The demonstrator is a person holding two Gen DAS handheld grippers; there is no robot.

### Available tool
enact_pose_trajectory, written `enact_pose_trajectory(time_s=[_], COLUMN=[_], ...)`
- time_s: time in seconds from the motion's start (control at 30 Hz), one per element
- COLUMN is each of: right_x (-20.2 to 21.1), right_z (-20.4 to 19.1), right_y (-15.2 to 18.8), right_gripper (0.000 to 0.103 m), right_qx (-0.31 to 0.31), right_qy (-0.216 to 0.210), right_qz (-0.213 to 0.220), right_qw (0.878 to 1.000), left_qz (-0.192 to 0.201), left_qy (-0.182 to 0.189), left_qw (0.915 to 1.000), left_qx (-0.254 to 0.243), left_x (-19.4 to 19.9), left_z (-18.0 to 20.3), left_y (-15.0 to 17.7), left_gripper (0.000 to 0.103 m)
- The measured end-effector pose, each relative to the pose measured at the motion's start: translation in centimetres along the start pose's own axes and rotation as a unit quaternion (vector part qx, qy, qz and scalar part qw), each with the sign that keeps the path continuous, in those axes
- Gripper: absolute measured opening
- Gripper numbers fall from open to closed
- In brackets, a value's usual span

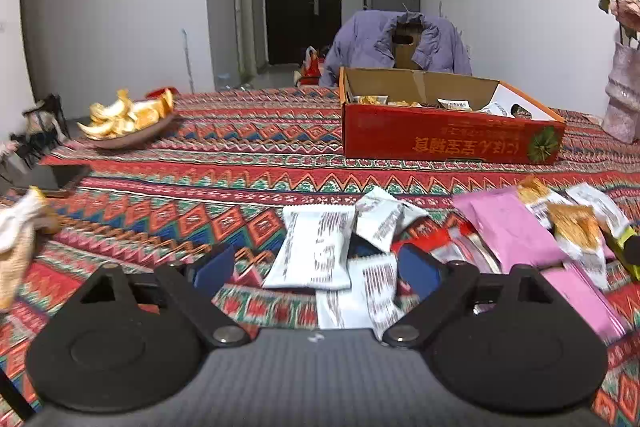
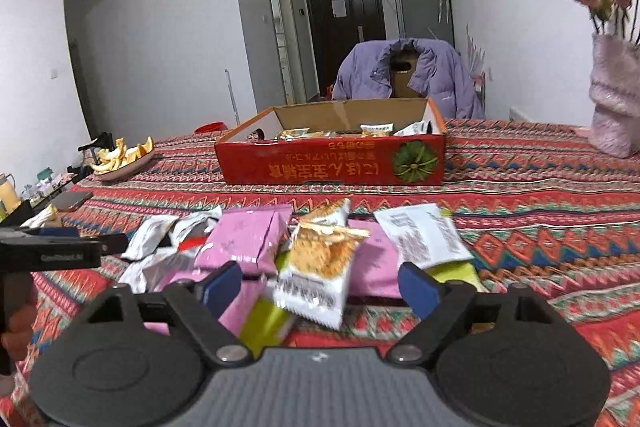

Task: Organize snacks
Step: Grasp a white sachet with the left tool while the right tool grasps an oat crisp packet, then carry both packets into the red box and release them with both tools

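**Snack sort: part done, pile remaining**

Box: red cardboard box [image 2: 328, 163] at mid-table, open, several packets already inside; orange characters on its side, upside down, unreadable.
Loose stock: pile on the patterned tablecloth [image 1: 248, 155] near both tools: white printed packet [image 1: 316, 247], pink packets [image 2: 248, 239], biscuit-picture packet [image 2: 320, 267]; print blurred, no brand legible.
Left gripper [image 1: 316, 269]: jaws wide, straddling the white packet, not pinching it.
Right gripper [image 2: 320, 289]: jaws apart around the biscuit-picture packet, no grip.
Judgement: most packets still unsorted.
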State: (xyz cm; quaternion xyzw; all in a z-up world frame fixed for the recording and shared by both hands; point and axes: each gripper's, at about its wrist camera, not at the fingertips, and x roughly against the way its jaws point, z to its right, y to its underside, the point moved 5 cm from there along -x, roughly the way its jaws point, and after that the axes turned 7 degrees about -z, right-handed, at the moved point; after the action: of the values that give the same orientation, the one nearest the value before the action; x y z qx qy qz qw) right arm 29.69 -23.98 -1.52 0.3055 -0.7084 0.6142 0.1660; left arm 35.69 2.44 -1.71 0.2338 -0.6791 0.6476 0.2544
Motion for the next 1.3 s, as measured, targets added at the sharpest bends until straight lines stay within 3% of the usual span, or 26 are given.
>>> enact_pose_trajectory(time_s=[0.3, 0.33, 0.4, 0.5, 0.57, 0.83, 0.93, 1.3], right_x=[-5.7, -5.9, -6.0, -5.7, -5.6, -4.8, -3.5, 5.4], right_z=[-0.5, -0.5, -0.2, 0.0, 0.1, -0.4, -0.5, 0.1], right_y=[-0.6, -0.6, -0.5, -0.3, -0.2, 0.8, 1.3, 3.6], right_gripper=[0.076, 0.073, 0.065, 0.05, 0.049, 0.048, 0.042, 0.042], right_qx=[-0.015, -0.02, -0.025, -0.021, -0.015, 0.019, 0.023, 0.026], right_qy=[0.014, 0.012, 0.01, 0.015, 0.017, 0.027, 0.024, 0.021], right_qz=[-0.022, -0.023, -0.024, -0.027, -0.029, -0.035, -0.033, 0.014], right_qw=[1.0, 0.999, 0.999, 0.999, 0.999, 0.999, 0.999, 0.999], left_qz=[-0.041, -0.046, -0.051, -0.045, -0.046, -0.004, 0.007, 0.038], left_qy=[0.029, 0.034, 0.038, 0.035, 0.038, 0.025, 0.023, 0.052], left_qw=[0.9986, 0.9981, 0.9977, 0.9982, 0.9979, 0.9995, 0.9995, 0.9978], left_qx=[0.018, 0.021, 0.024, 0.018, 0.024, 0.02, 0.018, -0.012], left_x=[-6.1, -6.4, -6.8, -6.6, -6.2, -0.1, 2.6, 11.1], left_z=[-1.3, -1.3, -1.5, -1.4, -1.5, -0.9, -0.4, 4.1], left_y=[-1.0, -0.9, -0.7, -0.6, -0.6, -0.2, 0.4, 4.3], left_gripper=[0.071, 0.068, 0.052, 0.044, 0.043, 0.042, 0.042, 0.042])
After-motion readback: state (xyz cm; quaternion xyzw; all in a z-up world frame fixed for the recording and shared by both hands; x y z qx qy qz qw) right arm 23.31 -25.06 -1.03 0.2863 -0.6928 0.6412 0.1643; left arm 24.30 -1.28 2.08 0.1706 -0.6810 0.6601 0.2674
